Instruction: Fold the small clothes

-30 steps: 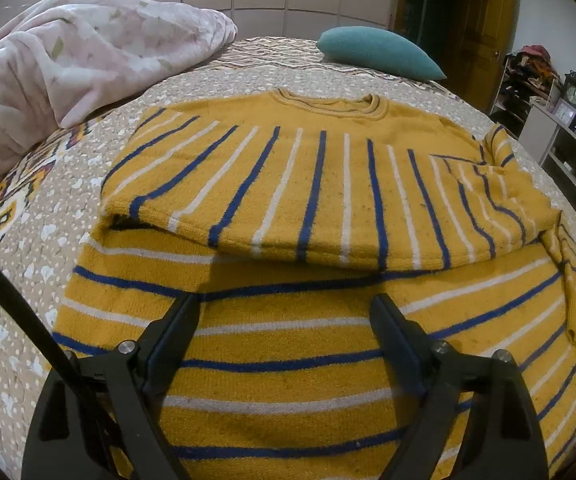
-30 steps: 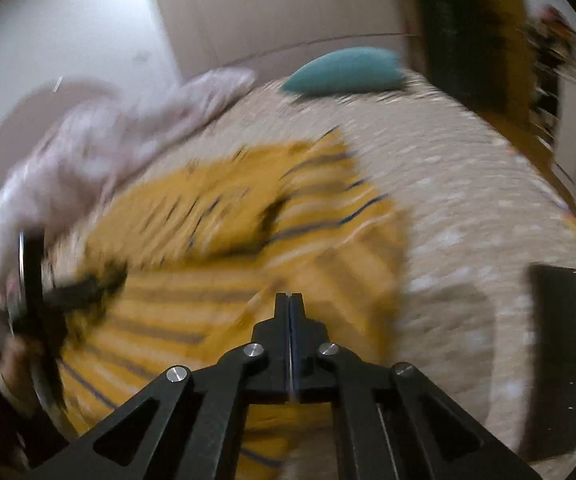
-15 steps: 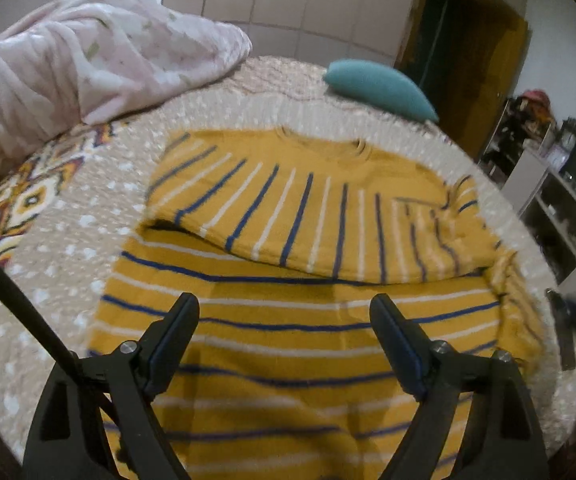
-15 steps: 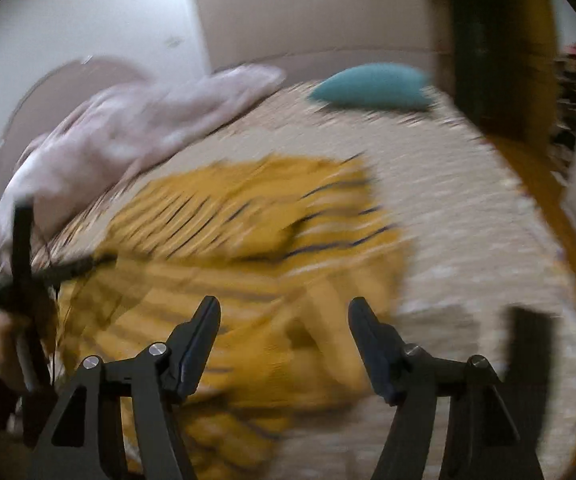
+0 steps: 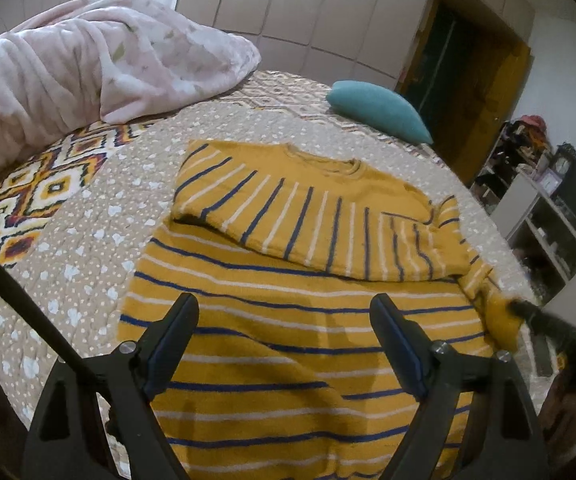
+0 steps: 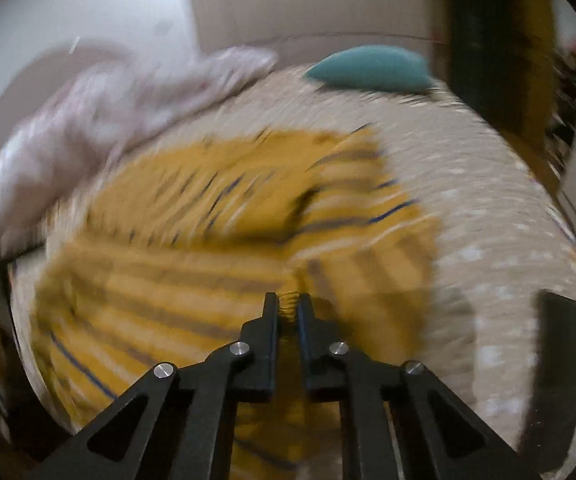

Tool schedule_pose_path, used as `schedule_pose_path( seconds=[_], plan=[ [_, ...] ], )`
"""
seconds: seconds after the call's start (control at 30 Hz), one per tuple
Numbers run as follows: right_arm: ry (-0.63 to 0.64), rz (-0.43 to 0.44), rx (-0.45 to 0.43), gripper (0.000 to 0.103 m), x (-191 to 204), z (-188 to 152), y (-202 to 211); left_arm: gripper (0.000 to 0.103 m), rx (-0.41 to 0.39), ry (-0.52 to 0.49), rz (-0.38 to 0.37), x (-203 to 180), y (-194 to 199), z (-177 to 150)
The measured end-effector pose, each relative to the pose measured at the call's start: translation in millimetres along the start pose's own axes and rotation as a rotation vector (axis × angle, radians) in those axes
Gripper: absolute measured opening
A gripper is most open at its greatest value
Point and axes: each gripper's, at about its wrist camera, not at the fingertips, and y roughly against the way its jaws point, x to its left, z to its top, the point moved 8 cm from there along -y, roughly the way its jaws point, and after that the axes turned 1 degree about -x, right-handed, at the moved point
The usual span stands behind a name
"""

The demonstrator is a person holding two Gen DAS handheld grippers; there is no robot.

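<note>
A yellow sweater point(image 5: 248, 360) with blue and white stripes lies flat on the bed, its left sleeve point(image 5: 288, 220) folded across the chest. My left gripper point(image 5: 284, 302) hovers open above the sweater's lower body with nothing between its fingers. At the sweater's right edge my right gripper point(image 6: 288, 300) has its jaws closing tight on a bunch of yellow sleeve fabric point(image 6: 288, 304). In the left wrist view the right gripper's tip point(image 5: 517, 309) pinches the sleeve end point(image 5: 501, 320). The right wrist view is blurred.
The patterned bedspread point(image 5: 88, 220) carries a pink blanket point(image 5: 88, 72) heaped at the back left and a teal pillow point(image 5: 375, 110) behind the sweater. A flat black object point(image 6: 555, 360) lies on the bed to the right. Shelves point(image 5: 547, 232) stand beyond the bed's right edge.
The left gripper rose and drew back, so more of the sweater and bed shows. The right gripper went from shut to open, then closed on the sleeve fabric.
</note>
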Motion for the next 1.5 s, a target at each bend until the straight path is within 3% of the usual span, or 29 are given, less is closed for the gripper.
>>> schedule_pose_path(
  seconds=[0.1,0.3,0.37,0.47,0.6,0.77,0.9,1.03,1.1,1.23,1.33,1.43,1.5],
  plan=[
    [-0.175,-0.043,-0.102,0.009,-62,31,35,0.086,-0.022,-0.013,-0.008,-6,7,3],
    [-0.36,-0.278,-0.211,0.009,-175,68,89,0.086,-0.047,0.0,-0.003,-3,14,9],
    [-0.384,-0.354,-0.236,0.009,-197,77,105,0.086,-0.046,0.012,0.001,0,15,9],
    [-0.399,-0.371,-0.27,0.009,-199,92,120,0.086,-0.054,0.022,0.01,7,19,10],
    [-0.343,-0.299,-0.287,0.009,-156,122,115,0.086,-0.084,0.01,0.045,20,30,10],
    [-0.181,-0.077,-0.252,0.009,-35,169,73,0.086,-0.119,0.014,0.071,40,46,9],
    [-0.036,0.1,-0.176,0.009,94,192,11,0.086,-0.14,0.037,0.091,66,59,8],
    [0.05,0.229,-0.06,0.009,200,185,-66,0.086,-0.154,0.072,0.097,90,69,6],
    [0.091,0.247,0.009,0.009,242,173,-111,0.086,-0.158,0.089,0.102,101,73,4],
    [0.184,0.233,0.155,0.009,295,132,-198,0.086,-0.162,0.113,0.114,121,75,2],
    [0.264,0.257,0.275,0.017,322,95,-241,0.086,-0.16,0.123,0.126,130,75,1],
    [0.257,0.341,0.297,0.022,327,84,-236,0.086,-0.156,0.128,0.125,135,75,0],
    [0.229,0.364,0.267,0.041,314,92,-216,0.086,-0.149,0.135,0.119,135,72,0]
  ],
)
